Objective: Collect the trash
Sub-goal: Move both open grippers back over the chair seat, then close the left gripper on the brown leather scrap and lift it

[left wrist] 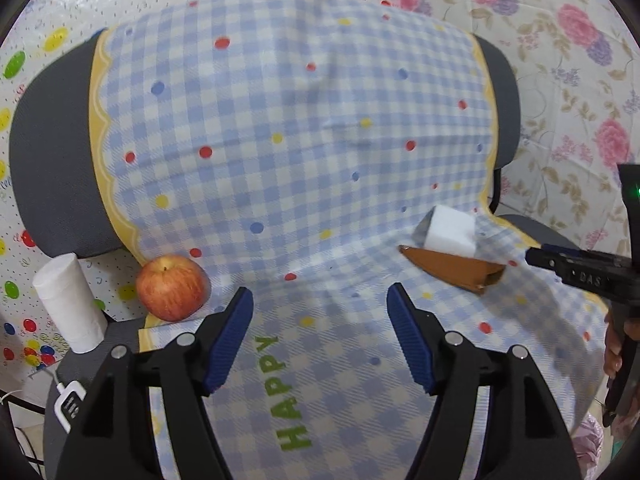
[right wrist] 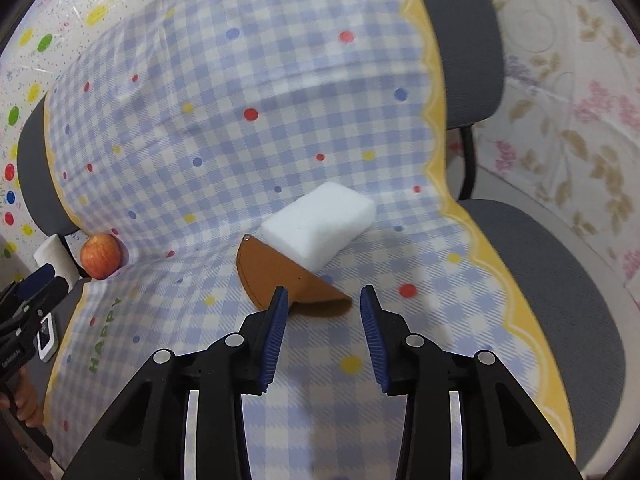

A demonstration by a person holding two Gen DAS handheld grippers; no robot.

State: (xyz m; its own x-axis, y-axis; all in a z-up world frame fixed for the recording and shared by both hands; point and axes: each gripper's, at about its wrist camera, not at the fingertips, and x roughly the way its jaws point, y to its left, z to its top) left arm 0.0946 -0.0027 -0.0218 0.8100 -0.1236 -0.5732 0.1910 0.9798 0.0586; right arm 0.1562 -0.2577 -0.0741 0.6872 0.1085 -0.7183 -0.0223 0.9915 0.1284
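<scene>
Approaching with parted, empty jaws, the right gripper [right wrist: 323, 298] has the brown paper scrap [right wrist: 280, 278] just ahead, touching the white sponge [right wrist: 320, 224], so next it likely lowers and clamps 1 edge.

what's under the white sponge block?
The white sponge block rests partly on the brown cardboard piece and partly on the checked cloth. How far the cardboard reaches beneath it is hidden.
</scene>
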